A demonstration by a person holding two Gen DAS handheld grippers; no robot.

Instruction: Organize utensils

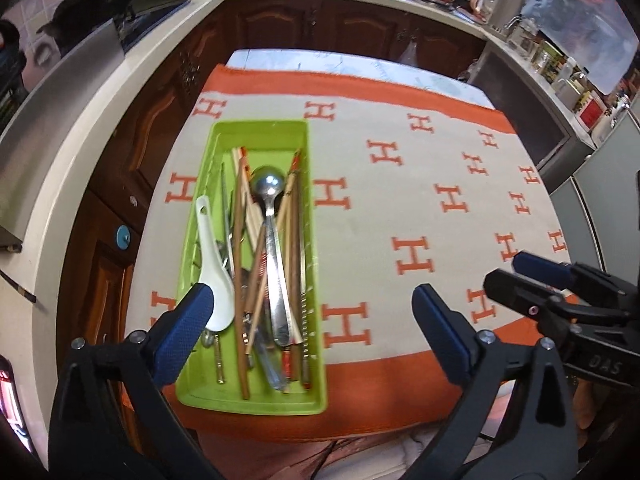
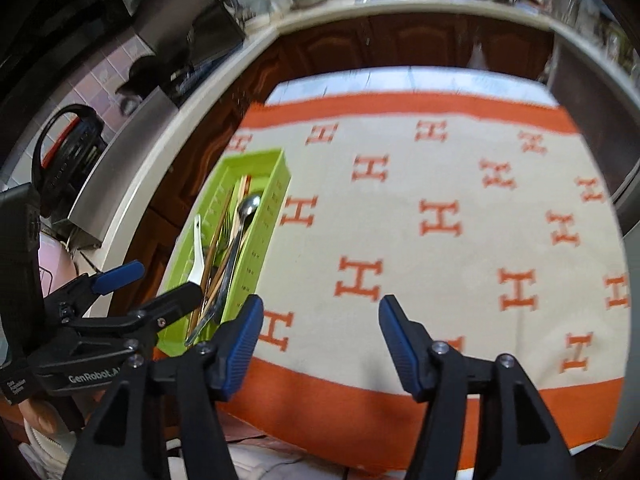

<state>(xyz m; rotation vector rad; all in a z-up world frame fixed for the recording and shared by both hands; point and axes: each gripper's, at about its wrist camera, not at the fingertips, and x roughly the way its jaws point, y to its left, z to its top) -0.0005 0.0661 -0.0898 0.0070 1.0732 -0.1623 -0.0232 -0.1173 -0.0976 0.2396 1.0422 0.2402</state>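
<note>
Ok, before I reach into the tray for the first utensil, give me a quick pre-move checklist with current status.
1. Left gripper open and empty: ok, fingers spread wide over the near end of the green tray.
2. Right gripper open and empty: ok, it is over bare cloth.
3. Tray flat on the cloth, fully on the table: ok.
4. Utensils separable: not ok, chopsticks and metal spoon cross in a pile.
5. White ceramic spoon free to lift: cannot tell, the left finger hides part of its bowl.
6. Sorting space right of the tray: ok.
</note>
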